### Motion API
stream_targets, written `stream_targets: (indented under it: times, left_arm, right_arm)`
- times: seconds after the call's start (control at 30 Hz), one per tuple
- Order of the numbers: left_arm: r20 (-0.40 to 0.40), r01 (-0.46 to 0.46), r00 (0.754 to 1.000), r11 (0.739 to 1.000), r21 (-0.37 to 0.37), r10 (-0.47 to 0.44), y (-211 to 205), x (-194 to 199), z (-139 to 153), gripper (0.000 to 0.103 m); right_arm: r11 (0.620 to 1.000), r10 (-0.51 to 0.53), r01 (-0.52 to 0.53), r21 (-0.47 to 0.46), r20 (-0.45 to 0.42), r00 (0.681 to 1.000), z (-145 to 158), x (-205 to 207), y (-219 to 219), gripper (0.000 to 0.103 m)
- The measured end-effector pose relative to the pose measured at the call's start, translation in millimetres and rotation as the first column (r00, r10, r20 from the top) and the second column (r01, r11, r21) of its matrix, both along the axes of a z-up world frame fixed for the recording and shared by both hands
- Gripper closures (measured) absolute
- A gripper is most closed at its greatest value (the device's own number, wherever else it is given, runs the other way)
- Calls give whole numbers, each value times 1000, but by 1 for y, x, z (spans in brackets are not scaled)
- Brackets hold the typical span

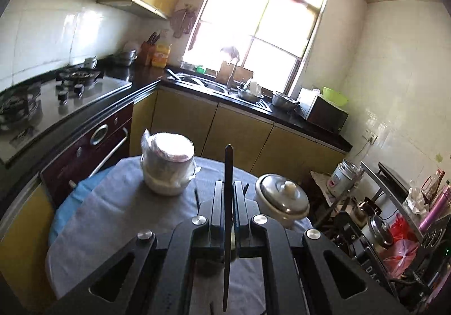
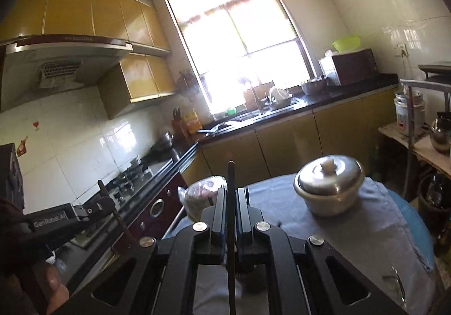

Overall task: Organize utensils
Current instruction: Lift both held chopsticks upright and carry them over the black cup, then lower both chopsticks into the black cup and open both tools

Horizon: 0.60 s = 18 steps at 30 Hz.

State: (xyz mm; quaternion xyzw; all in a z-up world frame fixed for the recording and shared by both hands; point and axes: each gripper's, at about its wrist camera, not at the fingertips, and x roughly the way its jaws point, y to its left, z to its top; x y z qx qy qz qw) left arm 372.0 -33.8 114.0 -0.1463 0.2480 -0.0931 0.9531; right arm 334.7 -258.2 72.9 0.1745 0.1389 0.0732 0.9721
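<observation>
My left gripper [image 1: 227, 185] is shut on a dark chopstick [image 1: 227, 162] that stands upright between its fingers, above a round table [image 1: 107, 210] with a grey cloth. My right gripper [image 2: 231, 193] is shut on another dark chopstick [image 2: 231, 176], also upright, over the same table [image 2: 352, 230]. The left gripper also shows in the right wrist view [image 2: 105, 203], off to the left, with its chopstick [image 2: 112, 207] slanting through it. Another dark stick [image 1: 196, 196] lies on the cloth beside the left fingers.
A plastic-wrapped container [image 1: 167, 165] and a lidded metal pot [image 1: 282, 199] stand on the table. A metal utensil [image 2: 397, 281] lies at the table's right edge. Stove [image 1: 67, 95] and counter with sink [image 1: 214, 86] lie behind. A cluttered rack [image 1: 394, 216] stands on the right.
</observation>
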Motion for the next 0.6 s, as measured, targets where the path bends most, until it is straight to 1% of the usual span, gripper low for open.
stream_targets:
  times: [0.17, 0.3, 0.37, 0.47, 0.6]
  left_arm:
    - [59, -25, 998, 999, 26, 24, -7, 24, 1, 98]
    - [95, -48, 994, 998, 29, 45, -8, 38, -2, 98]
    - [93, -49, 995, 998, 26, 46, -9, 47, -6, 98]
    - [100, -62, 993, 998, 27, 59, -10, 58, -14, 98]
    - [103, -51, 994, 998, 26, 48, -12, 69, -28, 98]
  right_arm:
    - [1000, -21, 21, 9, 39, 999, 5, 39, 1, 97]
    - [999, -42, 41, 18, 63, 997, 2, 66, 1, 97]
    - [999, -38, 36, 22, 60, 997, -1, 79, 4, 97]
    - [999, -50, 50, -5, 81, 995, -4, 91, 10, 97]
    - [997, -70, 71, -7, 85, 994, -12, 106, 12, 97]
